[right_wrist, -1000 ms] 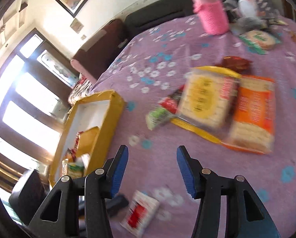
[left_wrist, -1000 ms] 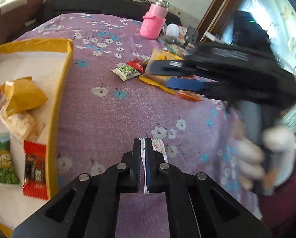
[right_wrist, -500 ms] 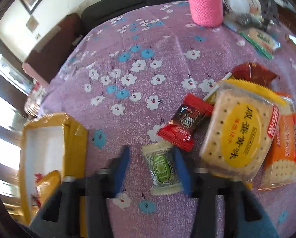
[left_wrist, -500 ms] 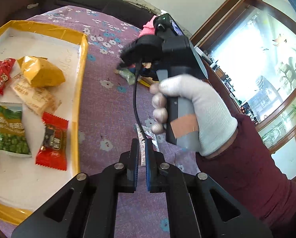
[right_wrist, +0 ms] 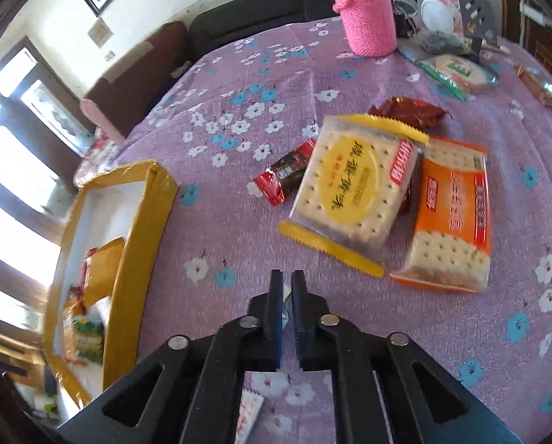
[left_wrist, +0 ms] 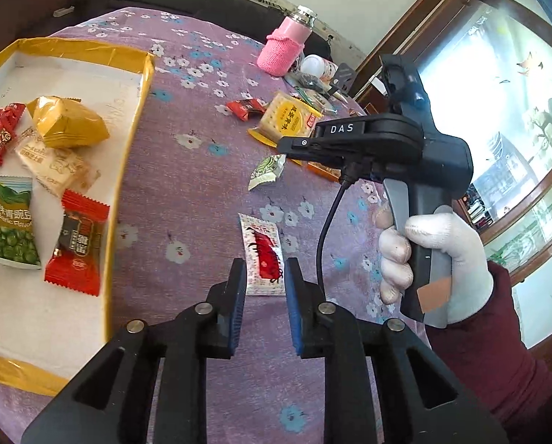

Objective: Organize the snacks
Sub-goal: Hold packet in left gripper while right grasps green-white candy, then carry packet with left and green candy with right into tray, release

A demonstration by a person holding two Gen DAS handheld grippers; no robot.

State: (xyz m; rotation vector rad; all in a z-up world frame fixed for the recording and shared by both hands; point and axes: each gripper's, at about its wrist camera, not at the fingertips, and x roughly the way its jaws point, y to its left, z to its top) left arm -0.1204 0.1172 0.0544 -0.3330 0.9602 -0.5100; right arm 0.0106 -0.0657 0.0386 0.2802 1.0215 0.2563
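Left tongs (left_wrist: 265,281): I see my jaws parted; nothing between them; a white sachet with red print (left_wrist: 262,253) lies flat on the cloth just ahead, its near end between the tips but not pinched.
Right tongs (right_wrist: 284,288): jaws nearly closed on a small green-and-white sweet (left_wrist: 268,171); from the left camera it hangs at the tips above the cloth; from my right camera only a sliver of wrapper shows in the gap.
Right hand (left_wrist: 435,259): white glove wrapped round the handle.
Loose snacks: yellow cracker pack (right_wrist: 353,188) overlapping an orange cracker pack (right_wrist: 451,218); a red-and-brown sweet (right_wrist: 287,174) touching the yellow pack's left edge.
Tray (left_wrist: 128,140): yellow-rimmed, at my left; holds a green pea packet (left_wrist: 7,222), a red sweet (left_wrist: 78,248) and a yellow pouch (left_wrist: 69,122).
Table (left_wrist: 187,185): purple flowered cloth; pink knitted bottle (right_wrist: 364,18) at the far edge.
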